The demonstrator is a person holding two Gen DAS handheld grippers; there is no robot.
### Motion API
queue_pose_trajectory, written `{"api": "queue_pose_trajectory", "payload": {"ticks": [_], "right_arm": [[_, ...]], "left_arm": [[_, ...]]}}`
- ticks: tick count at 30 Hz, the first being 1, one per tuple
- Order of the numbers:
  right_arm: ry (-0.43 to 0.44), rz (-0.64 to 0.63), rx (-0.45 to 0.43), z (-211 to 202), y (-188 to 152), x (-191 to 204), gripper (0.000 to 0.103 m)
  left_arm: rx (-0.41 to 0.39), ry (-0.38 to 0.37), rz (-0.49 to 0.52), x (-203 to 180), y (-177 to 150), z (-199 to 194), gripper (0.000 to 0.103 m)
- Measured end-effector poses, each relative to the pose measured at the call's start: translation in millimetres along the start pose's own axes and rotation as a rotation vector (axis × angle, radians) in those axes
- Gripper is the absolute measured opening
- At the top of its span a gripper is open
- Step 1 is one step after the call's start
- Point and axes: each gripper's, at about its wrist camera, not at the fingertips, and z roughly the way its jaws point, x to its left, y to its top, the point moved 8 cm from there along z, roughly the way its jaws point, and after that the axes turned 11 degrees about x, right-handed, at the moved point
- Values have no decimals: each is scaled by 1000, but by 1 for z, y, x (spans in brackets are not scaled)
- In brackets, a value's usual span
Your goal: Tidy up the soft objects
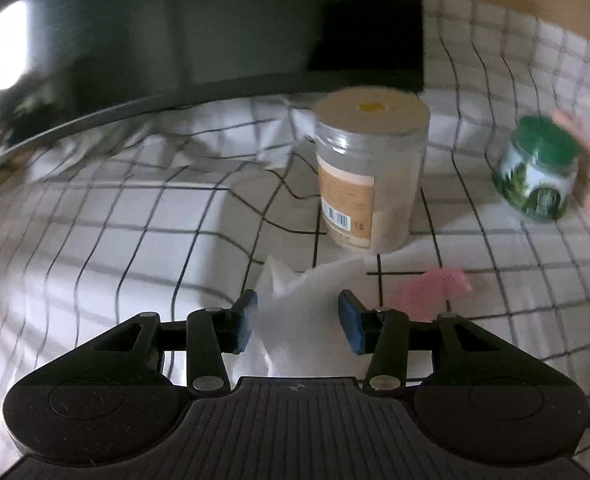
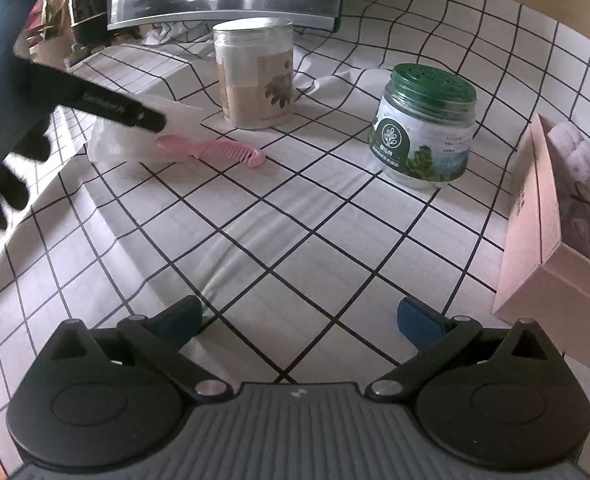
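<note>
The left gripper [image 1: 298,322] fills the bottom of its view, blue pads [image 1: 243,322] parted with a crumpled white tissue [image 1: 303,312] between them; whether they touch it is unclear in the blur. The right gripper [image 2: 299,322] hangs over the bare checked cloth [image 2: 279,240] with its fingers wide apart and nothing between them.

Behind stands a dark monitor [image 1: 223,28]. At the right edge sits a pink box [image 2: 551,240]. A tall clear jar [image 2: 255,76] with a tan label stands just beyond the tissue; a shorter jar [image 2: 425,128] with a green lid sits well to its right. A pink comb [image 2: 211,150] lies flat, its handle touching the tissue.
</note>
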Motion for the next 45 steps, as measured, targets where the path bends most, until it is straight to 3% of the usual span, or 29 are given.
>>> {"api": "queue_pose_trajectory", "payload": {"ticks": [4,6,8,10,14,16,21,24,26,31,32,35,36,42,45], "right_arm": [[-24,44,7,-1,-3,0,103],[-24,66,31,-1,-1,1,102],[-1,73,38,-2,6,4,91],[14,100,22,-5,17,7,91],[22,134,-67,-12,58,13,91],[33,119,-77,-8,79,19,91],[21,169,-68,14,119,34,87],[-39,130,-80,33,138,47,84],[-41,115,-37,49,142,51,76],[-81,60,41,51,116,49,73],[-124,38,50,46,106,45,73],[-357,-35,11,25,78,21,73],[-375,-34,-1,18,72,15,73],[-158,294,50,-3,43,-7,73],[-106,281,4,-4,40,11,73]], "left_arm": [[61,-38,117,4,4,21,52],[80,-109,101,9,3,24,48],[126,-211,47,13,-1,27,46],[144,-259,19,17,-4,25,45],[144,-283,50,14,-19,16,44],[134,-272,68,15,-28,10,20],[141,-348,-78,31,-47,3,14],[142,-356,-84,31,-51,-1,14],[149,-370,-83,29,-55,-3,14],[142,-407,-134,31,-62,-5,14],[140,-413,-154,32,-62,-4,14],[136,-424,-196,32,-60,-2,13],[135,-430,-202,30,-59,-2,13],[123,-421,-198,13,-51,0,13],[129,-412,-191,12,-50,0,13]]}}
